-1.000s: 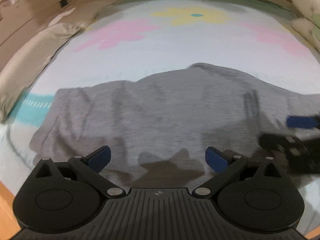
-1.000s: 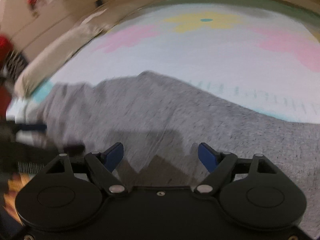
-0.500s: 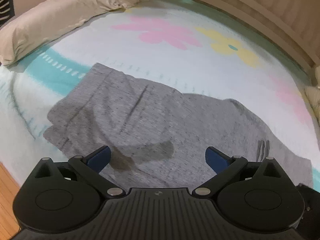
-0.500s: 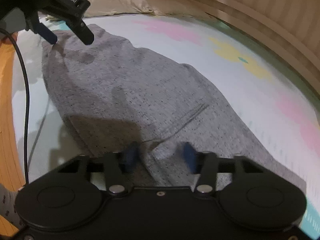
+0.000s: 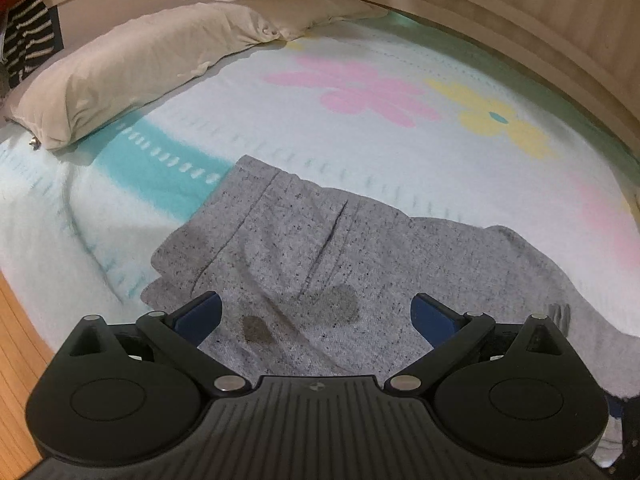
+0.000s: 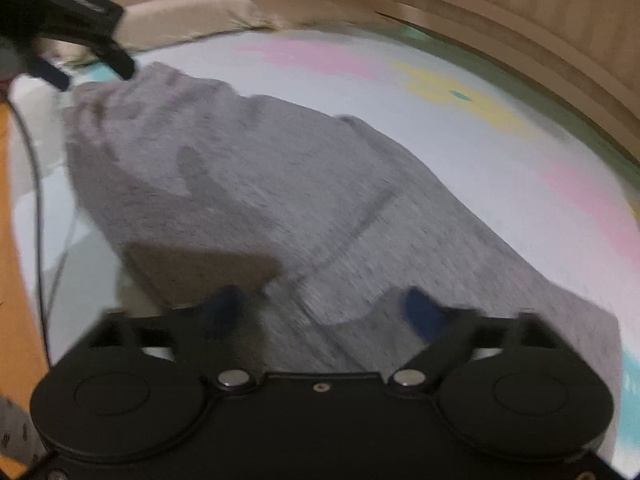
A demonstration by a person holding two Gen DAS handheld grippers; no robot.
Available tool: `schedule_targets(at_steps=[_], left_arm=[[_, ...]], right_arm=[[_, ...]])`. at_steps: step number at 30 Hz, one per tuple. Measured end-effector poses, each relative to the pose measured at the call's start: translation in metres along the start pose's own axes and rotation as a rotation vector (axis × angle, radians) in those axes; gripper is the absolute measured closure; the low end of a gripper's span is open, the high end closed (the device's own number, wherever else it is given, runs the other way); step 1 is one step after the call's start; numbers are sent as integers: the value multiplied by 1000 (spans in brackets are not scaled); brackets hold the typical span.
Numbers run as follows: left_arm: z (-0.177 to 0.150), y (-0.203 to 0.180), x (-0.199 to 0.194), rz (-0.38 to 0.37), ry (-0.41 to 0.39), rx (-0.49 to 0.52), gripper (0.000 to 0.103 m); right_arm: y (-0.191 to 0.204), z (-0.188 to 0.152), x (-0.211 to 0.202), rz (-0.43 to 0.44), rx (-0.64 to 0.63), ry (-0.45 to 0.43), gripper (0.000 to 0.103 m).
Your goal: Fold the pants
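Grey speckled pants (image 5: 360, 256) lie flat on a bed with a flower-print blanket (image 5: 360, 128). My left gripper (image 5: 316, 314) is open and empty, hovering over the near edge of the pants by their left end. In the right wrist view the pants (image 6: 280, 192) stretch away to the upper left. My right gripper (image 6: 320, 312) is open, its blue fingertips spread over a fold of the grey cloth. The picture is blurred there. The left gripper shows at that view's top left (image 6: 84, 68), above the far end of the pants.
A long beige pillow (image 5: 152, 60) lies at the bed's far left. A wooden headboard wall (image 5: 540, 28) curves along the back right. Wooden floor (image 5: 12, 360) shows past the bed's left edge. A black cable (image 6: 38, 200) hangs by the bed's side.
My right gripper, narrowed on a fold of cloth half a second ago, has opened wide. Both views have swung leftward since a second ago. The left gripper stays open.
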State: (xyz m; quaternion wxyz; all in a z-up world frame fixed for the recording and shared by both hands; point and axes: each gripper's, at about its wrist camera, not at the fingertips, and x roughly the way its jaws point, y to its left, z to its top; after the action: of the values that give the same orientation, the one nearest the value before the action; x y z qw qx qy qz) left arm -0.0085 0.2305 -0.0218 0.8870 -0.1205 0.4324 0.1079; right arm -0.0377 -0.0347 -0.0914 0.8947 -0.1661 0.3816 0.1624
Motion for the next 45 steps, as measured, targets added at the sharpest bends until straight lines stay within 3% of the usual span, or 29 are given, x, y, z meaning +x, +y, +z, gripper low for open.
schedule_targets(at_steps=[3, 5, 7, 8, 10, 15, 18, 20, 23, 25, 36, 40, 45], left_arm=[[-1, 4, 1, 2, 2, -14, 1], [-1, 6, 2, 4, 9, -18, 1], [-2, 9, 3, 3, 13, -24, 1], [-2, 10, 3, 2, 14, -28, 1], [-1, 15, 2, 0, 12, -38, 1], [2, 29, -1, 12, -9, -73, 1], [3, 40, 2, 8, -11, -106, 1], [3, 47, 4, -1, -13, -127, 1], [2, 62, 5, -28, -20, -175, 1], [1, 74, 6, -53, -19, -230, 1], [-17, 92, 44, -93, 112, -366, 1], [-14, 82, 52, -68, 90, -313, 0], [-7, 73, 58, -106, 57, -292, 0]], right_arm=[[-5, 1, 1, 34, 38, 2, 15], [-9, 0, 0, 37, 65, -17, 47], [-13, 4, -1, 62, 74, -23, 61], [-16, 4, -3, 79, 90, -28, 75], [-22, 8, -6, 89, 126, -41, 84], [-17, 22, -25, 126, 130, -163, 85], [-3, 28, -15, 158, 80, -120, 83], [5, 28, -4, 159, 65, -61, 71], [8, 26, -6, 175, 84, -108, 49], [12, 30, -11, 174, 47, -150, 42], [9, 36, -7, 234, 91, -128, 42], [5, 35, -6, 244, 121, -122, 42], [-2, 34, -4, 247, 144, -110, 42]])
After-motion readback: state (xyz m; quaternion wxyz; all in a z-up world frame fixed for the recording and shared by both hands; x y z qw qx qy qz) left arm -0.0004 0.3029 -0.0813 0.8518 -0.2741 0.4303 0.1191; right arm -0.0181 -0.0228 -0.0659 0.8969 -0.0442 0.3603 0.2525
